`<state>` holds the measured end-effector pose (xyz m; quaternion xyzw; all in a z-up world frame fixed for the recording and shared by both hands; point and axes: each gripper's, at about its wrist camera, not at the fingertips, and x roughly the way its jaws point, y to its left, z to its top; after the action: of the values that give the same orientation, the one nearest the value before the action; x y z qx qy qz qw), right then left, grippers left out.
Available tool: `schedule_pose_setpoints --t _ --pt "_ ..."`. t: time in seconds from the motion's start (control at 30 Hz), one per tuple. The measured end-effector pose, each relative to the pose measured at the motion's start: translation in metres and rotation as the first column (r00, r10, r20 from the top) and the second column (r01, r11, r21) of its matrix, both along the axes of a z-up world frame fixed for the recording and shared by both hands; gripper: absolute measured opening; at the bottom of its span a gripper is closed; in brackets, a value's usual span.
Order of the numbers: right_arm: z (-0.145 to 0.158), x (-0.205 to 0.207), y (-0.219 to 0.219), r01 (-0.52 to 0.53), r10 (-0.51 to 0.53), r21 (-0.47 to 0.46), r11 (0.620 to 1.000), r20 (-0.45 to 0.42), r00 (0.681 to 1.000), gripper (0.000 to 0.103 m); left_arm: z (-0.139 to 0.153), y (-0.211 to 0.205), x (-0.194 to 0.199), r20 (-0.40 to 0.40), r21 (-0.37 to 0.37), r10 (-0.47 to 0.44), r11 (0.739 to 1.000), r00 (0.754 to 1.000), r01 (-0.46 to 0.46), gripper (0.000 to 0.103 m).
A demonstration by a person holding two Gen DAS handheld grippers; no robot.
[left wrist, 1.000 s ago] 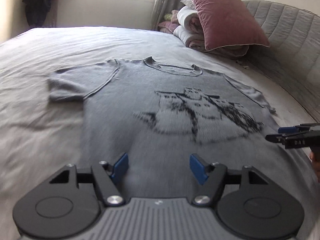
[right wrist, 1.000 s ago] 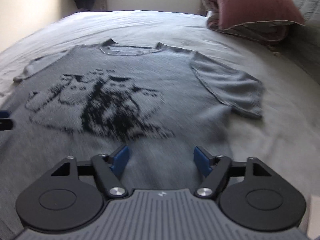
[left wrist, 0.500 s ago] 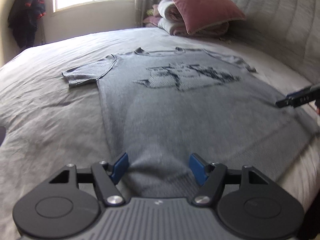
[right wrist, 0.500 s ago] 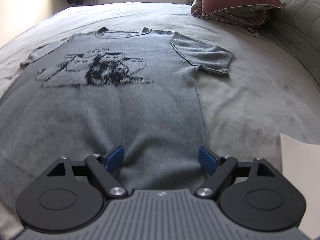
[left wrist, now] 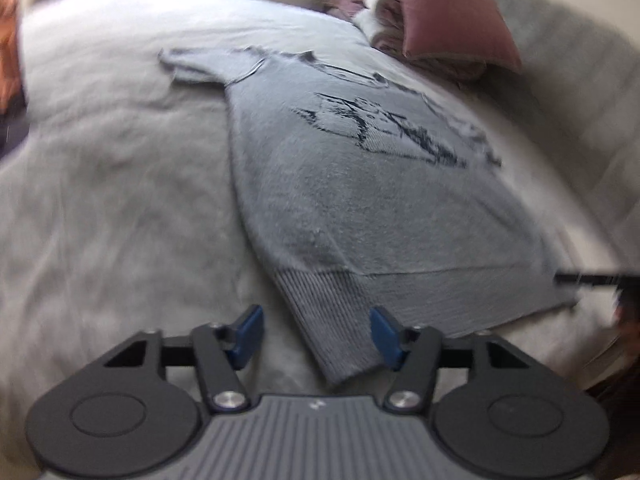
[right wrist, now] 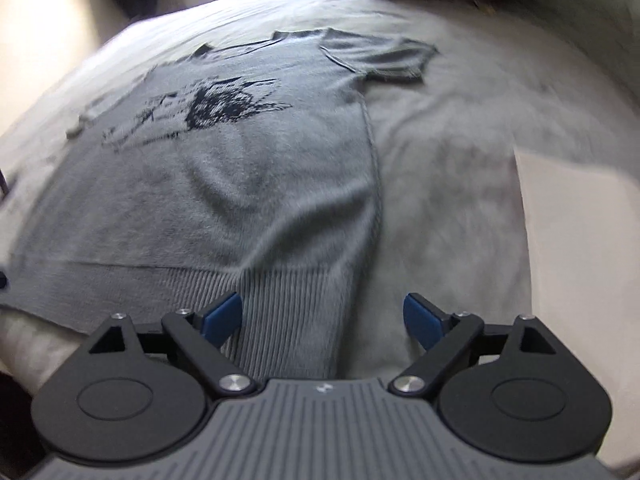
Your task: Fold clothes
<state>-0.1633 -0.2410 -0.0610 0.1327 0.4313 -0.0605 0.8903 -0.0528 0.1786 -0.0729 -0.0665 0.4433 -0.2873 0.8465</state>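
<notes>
A grey short-sleeved knit T-shirt (left wrist: 360,184) with a dark printed picture lies flat, front up, on the bed. It also shows in the right wrist view (right wrist: 240,184). My left gripper (left wrist: 316,334) is open, its fingers on either side of the shirt's bottom left hem corner (left wrist: 340,344). My right gripper (right wrist: 322,322) is open, its fingers on either side of the bottom right hem corner (right wrist: 288,320). Neither holds the cloth. The tip of the right gripper (left wrist: 588,280) shows at the right edge of the left wrist view.
The light grey bedspread (left wrist: 120,200) is wrinkled around the shirt. A dusty pink pillow (left wrist: 452,12) on folded bedding sits at the head of the bed by the padded headboard (left wrist: 580,80). The bed's near right edge (right wrist: 520,184) borders pale floor (right wrist: 580,240).
Both grippers have drawn back from over the shirt's body to its bottom hem and swung outward, each now at a hem corner. Both have stayed open.
</notes>
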Motion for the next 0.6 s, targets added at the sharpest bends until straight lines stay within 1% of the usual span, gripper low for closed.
schedule_pose_setpoints --t 0.03,0.07,0.1,0.2,0.27,0.3,0.33,0.4,0.43,0.47,0.5,0.53,0.57,0.6 --pt "0.001 -0.005 -0.005 0.018 -0.018 0.048 0.999 0.001 1.000 0.086 -0.003 0.005 0.000 -0.034 -0.040 0.015 0.999 0.999 -0.016 0.045" --pt "0.000 -0.010 -0.010 0.034 -0.035 0.096 0.995 0.006 0.999 0.084 -0.005 0.010 0.001 -0.069 -0.079 0.029 0.996 0.997 -0.034 0.043" --pt "0.000 -0.015 -0.015 0.050 -0.052 0.144 0.988 0.011 0.999 0.080 -0.008 0.015 0.002 -0.101 -0.113 0.042 0.992 0.994 -0.053 0.039" --pt "-0.004 -0.030 -0.026 0.082 -0.094 0.234 0.969 0.040 0.995 0.072 -0.019 0.024 0.000 -0.156 -0.196 0.063 0.976 0.986 -0.094 0.032" --pt "-0.009 -0.038 -0.030 0.107 -0.130 0.277 0.955 0.068 0.989 0.068 -0.025 0.028 -0.001 -0.182 -0.235 0.077 0.965 0.980 -0.119 0.023" --pt "-0.011 -0.042 -0.032 0.120 -0.151 0.296 0.948 0.084 0.985 0.066 -0.030 0.030 -0.001 -0.201 -0.249 0.091 0.958 0.975 -0.141 0.011" --pt "-0.013 -0.043 -0.031 0.128 -0.162 0.300 0.945 0.092 0.982 0.063 -0.033 0.030 -0.001 -0.216 -0.257 0.103 0.953 0.971 -0.158 0.007" --pt "-0.012 -0.043 -0.027 0.116 -0.153 0.281 0.953 0.111 0.982 0.062 -0.037 0.031 -0.001 -0.243 -0.275 0.120 0.943 0.963 -0.187 0.006" --pt "-0.012 -0.043 -0.024 0.105 -0.141 0.269 0.958 0.119 0.983 0.060 -0.035 0.029 -0.002 -0.239 -0.271 0.124 0.944 0.963 -0.189 0.005" --pt "-0.012 -0.042 -0.022 0.094 -0.130 0.256 0.962 0.127 0.983 0.056 -0.033 0.027 -0.003 -0.235 -0.268 0.127 0.945 0.964 -0.190 0.005" --pt "-0.012 -0.042 -0.021 0.094 -0.129 0.250 0.964 0.129 0.983 0.037 -0.030 0.024 -0.006 -0.213 -0.255 0.129 0.950 0.968 -0.183 0.005" --pt "-0.012 -0.042 -0.021 0.093 -0.128 0.245 0.965 0.131 0.983 0.005 -0.027 0.021 -0.009 -0.191 -0.241 0.131 0.954 0.973 -0.176 0.005" --pt "-0.012 -0.043 -0.021 0.093 -0.128 0.240 0.966 0.133 0.983 0.006 -0.023 0.020 -0.011 -0.173 -0.234 0.130 0.957 0.976 -0.169 0.004" --pt "-0.013 -0.046 -0.024 0.112 -0.154 0.270 0.956 0.139 0.978 0.006 -0.019 0.020 -0.014 -0.156 -0.234 0.128 0.959 0.980 -0.162 0.004"
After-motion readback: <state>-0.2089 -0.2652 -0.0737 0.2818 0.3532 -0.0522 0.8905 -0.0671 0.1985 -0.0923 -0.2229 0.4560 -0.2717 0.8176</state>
